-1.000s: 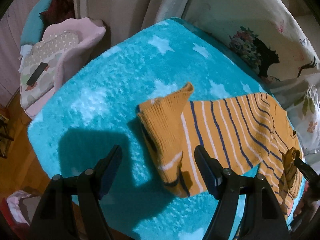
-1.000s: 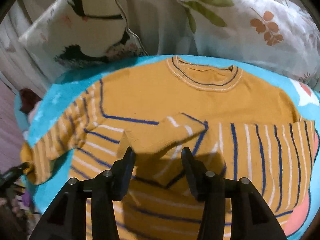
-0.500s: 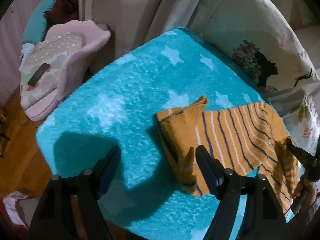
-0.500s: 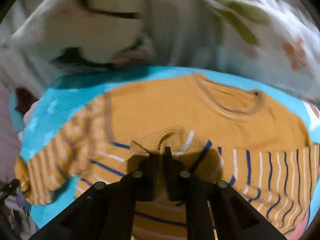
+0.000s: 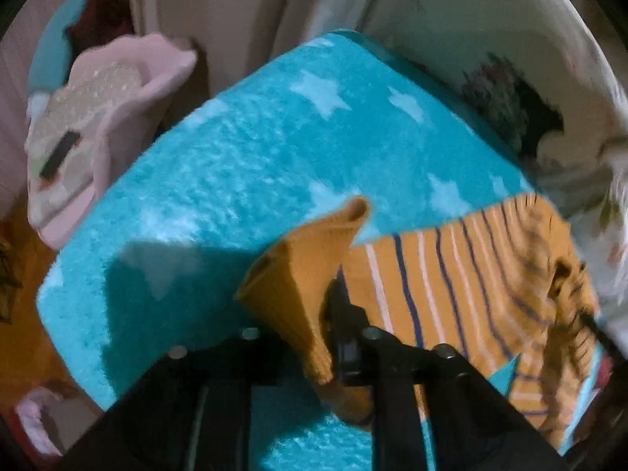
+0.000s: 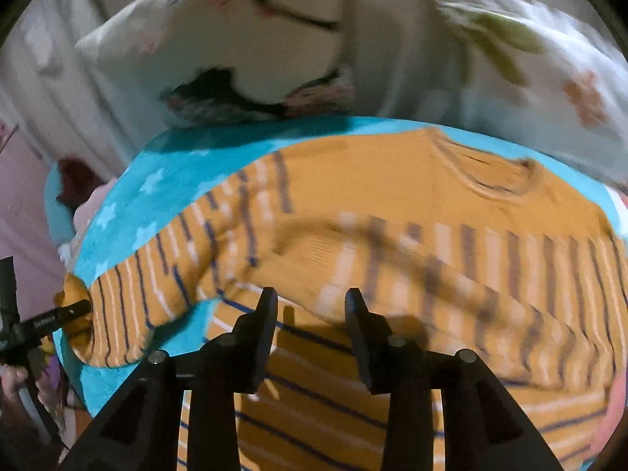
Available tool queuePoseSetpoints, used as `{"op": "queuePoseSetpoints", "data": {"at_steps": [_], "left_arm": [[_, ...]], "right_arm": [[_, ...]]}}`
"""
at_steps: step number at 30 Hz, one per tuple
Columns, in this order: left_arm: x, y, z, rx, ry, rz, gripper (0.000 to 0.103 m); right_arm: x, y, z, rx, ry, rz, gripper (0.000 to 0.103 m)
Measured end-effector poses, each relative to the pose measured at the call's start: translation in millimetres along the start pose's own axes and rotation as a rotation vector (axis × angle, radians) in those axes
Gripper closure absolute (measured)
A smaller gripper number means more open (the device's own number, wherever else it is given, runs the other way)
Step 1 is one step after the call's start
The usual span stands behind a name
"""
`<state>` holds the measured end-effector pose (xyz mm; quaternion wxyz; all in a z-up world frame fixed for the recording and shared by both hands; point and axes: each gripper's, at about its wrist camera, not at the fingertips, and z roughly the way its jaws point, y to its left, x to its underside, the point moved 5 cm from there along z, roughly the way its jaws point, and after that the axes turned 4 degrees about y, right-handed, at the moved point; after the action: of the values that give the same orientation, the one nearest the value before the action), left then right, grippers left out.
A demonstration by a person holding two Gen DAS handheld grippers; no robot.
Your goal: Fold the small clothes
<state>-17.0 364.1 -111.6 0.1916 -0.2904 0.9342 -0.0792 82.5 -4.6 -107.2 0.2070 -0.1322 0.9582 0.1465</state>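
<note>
Right now my left hand-held gripper (image 5: 333, 329) is closing on the ribbed cuff (image 5: 310, 271) of the sweater's left sleeve, and the knit already bunches up between its jaws. My right hand-held gripper (image 6: 310, 314) is opening, about half spread, with nothing between its fingers; the other sleeve (image 6: 412, 271) lies folded across the chest just beyond its tips. The mustard striped sweater (image 6: 373, 180) lies flat on the turquoise star blanket (image 5: 243, 157), collar toward the floral pillows (image 6: 243, 55). I judge it light, soft and stretchy: it will sag and drag on the fleecy blanket, not slide. Cuffs, hem and shoulder seams look like the firmest places to pinch, where the knit is doubled.
</note>
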Motion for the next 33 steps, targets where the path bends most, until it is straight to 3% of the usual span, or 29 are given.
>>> {"op": "queuePoseSetpoints", "data": {"at_steps": [4, 8, 10, 14, 17, 19, 25, 27, 30, 33], "left_arm": [[-23, 16, -18, 0.022, -0.048, -0.102, 0.092], [-46, 9, -60, -0.017, -0.173, -0.133, 0.098], [-53, -7, -84, 0.004, -0.23, -0.132, 0.098], [-47, -77, -126, 0.071, -0.317, -0.038, 0.098], [-25, -162, -136, 0.169, -0.317, 0.077, 0.098], [-9, -215, -132, 0.225, -0.304, 0.146, 0.098], [67, -403, -88, 0.448, -0.155, 0.378, 0.098], [99, -459, -59, 0.5, -0.057, 0.461, 0.098], [139, -496, -16, 0.448, 0.065, 0.515, 0.09], [159, -489, -9, 0.471, 0.102, 0.506, 0.064]], "right_arm": [[18, -45, -25, 0.024, -0.035, 0.112, 0.064], [27, -84, -47, 0.025, -0.08, 0.193, 0.064], [31, -106, -58, 0.02, -0.107, 0.221, 0.064], [41, -138, -73, -0.007, -0.123, 0.247, 0.064], [50, -166, -87, -0.021, -0.132, 0.245, 0.064], [56, -190, -99, -0.027, -0.145, 0.26, 0.064], [81, -259, -133, -0.004, -0.18, 0.324, 0.064], [92, -285, -142, 0.017, -0.181, 0.354, 0.064], [106, -313, -151, 0.033, -0.175, 0.383, 0.064], [110, -327, -158, 0.024, -0.178, 0.373, 0.064]]}}
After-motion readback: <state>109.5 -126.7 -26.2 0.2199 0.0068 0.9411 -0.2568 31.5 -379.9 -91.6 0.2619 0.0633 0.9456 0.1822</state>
